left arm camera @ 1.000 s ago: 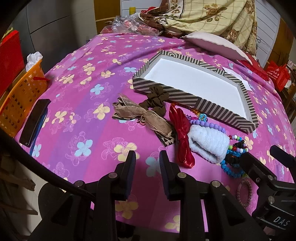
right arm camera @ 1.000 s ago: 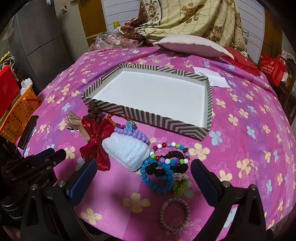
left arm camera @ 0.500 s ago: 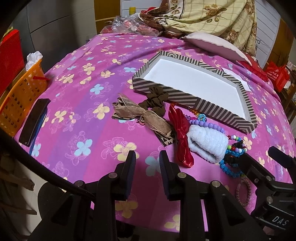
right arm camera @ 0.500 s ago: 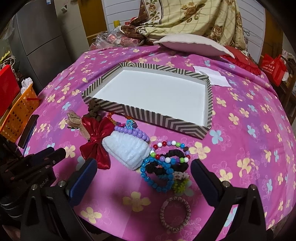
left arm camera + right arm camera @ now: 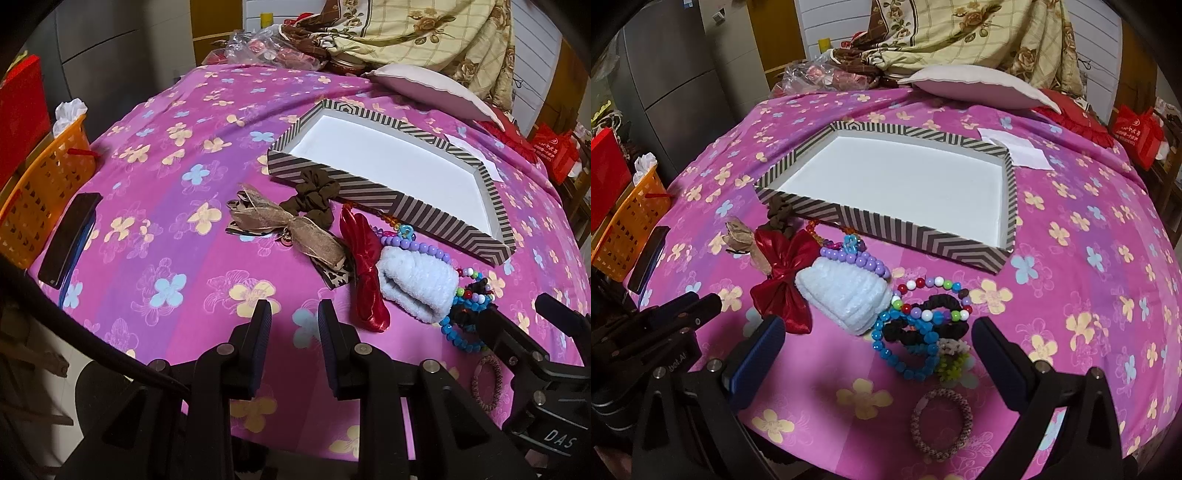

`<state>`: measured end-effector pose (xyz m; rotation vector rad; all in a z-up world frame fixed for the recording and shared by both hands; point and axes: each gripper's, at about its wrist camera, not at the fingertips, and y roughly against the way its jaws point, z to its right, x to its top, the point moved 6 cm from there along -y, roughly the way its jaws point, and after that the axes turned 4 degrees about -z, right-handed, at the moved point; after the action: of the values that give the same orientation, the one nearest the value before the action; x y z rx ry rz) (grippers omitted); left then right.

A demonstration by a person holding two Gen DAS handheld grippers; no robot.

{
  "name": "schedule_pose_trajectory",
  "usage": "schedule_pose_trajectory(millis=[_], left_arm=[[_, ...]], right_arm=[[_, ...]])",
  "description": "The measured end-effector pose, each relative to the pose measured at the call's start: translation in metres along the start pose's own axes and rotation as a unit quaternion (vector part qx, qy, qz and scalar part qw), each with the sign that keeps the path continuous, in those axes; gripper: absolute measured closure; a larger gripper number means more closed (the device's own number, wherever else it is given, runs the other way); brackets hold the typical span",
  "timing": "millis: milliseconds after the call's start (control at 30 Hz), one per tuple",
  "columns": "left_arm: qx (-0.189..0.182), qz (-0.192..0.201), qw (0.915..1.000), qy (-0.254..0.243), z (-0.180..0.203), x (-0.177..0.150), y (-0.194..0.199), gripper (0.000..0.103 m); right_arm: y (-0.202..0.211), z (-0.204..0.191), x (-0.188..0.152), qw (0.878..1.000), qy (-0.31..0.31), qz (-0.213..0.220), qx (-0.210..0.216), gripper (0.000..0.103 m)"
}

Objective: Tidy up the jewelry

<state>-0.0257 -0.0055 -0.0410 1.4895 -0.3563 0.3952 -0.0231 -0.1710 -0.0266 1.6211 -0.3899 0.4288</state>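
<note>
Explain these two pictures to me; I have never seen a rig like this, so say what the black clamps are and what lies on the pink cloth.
Each picture comes from a camera on a hand-held two-finger gripper. One looks past the left gripper, narrowly open; the other past the right gripper, wide open. Neither holds anything. On the pink flowered cloth sits an empty striped cardboard tray. Before it lie a red satin bow, a white fuzzy band, a blue bead bracelet and a brown woven ring.
</note>
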Motion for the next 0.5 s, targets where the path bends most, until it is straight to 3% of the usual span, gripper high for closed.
schedule_pose_trajectory(millis=[233,500], left_arm=[[-0.021,-0.015,0.9995,0.019,-0.013,0.001,-0.004,0.056],[-0.060,-0.033,0.9942,0.083,-0.058,0.003,-0.010,0.056]], right_arm=[[-0.003,-0.002,-0.002,1.000,0.010,-0.008,0.004,0.001],[-0.014,-0.003,-0.009,0.999,0.018,-0.022,0.031,0.004]])
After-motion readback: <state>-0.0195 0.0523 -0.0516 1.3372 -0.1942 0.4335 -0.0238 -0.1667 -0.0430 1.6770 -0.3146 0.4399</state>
